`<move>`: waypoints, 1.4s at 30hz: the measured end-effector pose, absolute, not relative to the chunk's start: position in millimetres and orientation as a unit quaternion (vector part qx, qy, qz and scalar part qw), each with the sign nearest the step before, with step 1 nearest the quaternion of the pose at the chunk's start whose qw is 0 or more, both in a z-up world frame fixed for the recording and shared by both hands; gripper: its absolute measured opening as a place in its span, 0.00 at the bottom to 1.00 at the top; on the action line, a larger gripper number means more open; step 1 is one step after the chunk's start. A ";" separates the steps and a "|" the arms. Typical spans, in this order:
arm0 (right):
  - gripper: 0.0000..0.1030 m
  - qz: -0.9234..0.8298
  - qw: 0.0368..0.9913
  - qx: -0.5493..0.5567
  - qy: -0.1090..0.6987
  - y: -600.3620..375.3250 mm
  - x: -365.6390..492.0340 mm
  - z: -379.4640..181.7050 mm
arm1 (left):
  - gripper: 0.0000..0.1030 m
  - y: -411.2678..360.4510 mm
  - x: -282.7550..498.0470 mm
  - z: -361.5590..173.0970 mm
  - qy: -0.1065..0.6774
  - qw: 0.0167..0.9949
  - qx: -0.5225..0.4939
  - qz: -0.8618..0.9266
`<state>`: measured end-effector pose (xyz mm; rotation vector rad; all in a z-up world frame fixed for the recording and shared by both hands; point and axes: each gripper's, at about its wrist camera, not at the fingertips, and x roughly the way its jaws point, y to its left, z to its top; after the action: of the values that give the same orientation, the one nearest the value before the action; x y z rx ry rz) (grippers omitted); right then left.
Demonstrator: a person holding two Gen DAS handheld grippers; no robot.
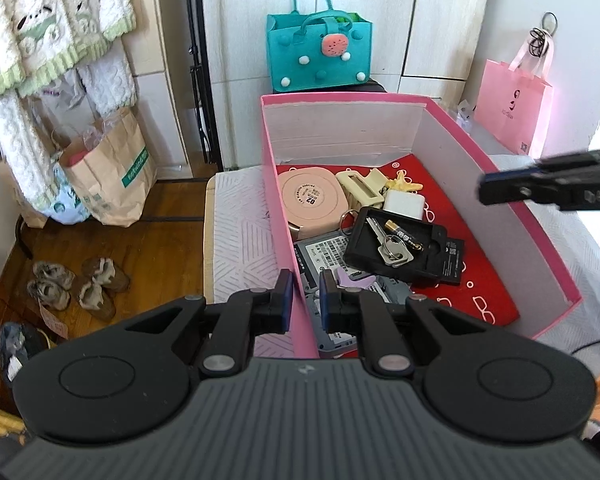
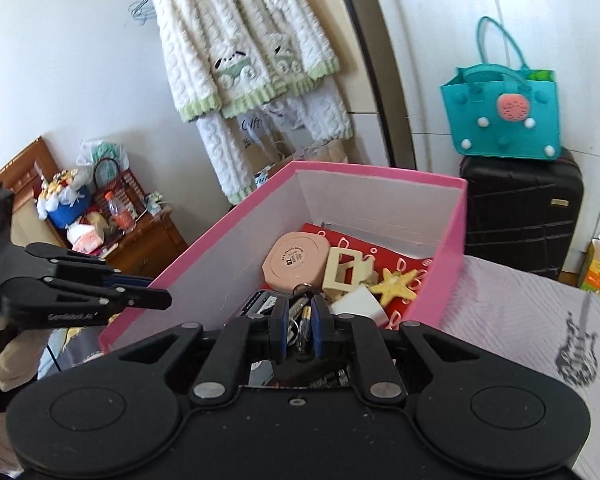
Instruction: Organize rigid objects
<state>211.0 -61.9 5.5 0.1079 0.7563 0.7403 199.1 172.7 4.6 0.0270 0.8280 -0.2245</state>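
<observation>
Carefully now: my left gripper (image 1: 305, 300) pinches the pink box (image 1: 540, 224) wall to steady it. My right gripper (image 2: 300, 330), jaws slightly apart and holding nothing, should clear the keys (image 1: 390, 246) before lifting away.

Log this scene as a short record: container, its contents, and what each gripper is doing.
container: pink box, open top, red liner
contents: black tray holding keys and a battery; pink round case; cream hair clip; yellow starfish
left gripper: fingers closed on the box's side wall
right gripper: fingers slightly apart, nothing held, over the box
</observation>
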 end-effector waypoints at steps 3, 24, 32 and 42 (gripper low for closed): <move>0.16 0.347 0.866 0.058 0.355 -71.5 198.4 9.7 | 0.11 173.3 197.0 11.4 0.406 0.908 0.010 -0.104; 0.42 0.326 0.902 0.027 0.281 -101.6 101.6 66.4 | 0.27 107.2 110.5 69.4 0.376 0.913 0.042 -0.154; 0.83 0.298 0.915 0.024 0.271 -117.4 75.7 73.6 | 0.68 88.3 90.8 66.9 0.371 0.915 0.027 -0.154; 1.00 0.119 0.932 -0.028 0.342 -107.6 64.7 63.2 | 0.87 83.5 105.4 56.2 0.408 0.910 0.011 -0.078</move>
<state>64.7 -107.6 63.2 -0.0564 0.6999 0.2438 105.4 83.5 56.2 0.0224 0.8408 -0.1601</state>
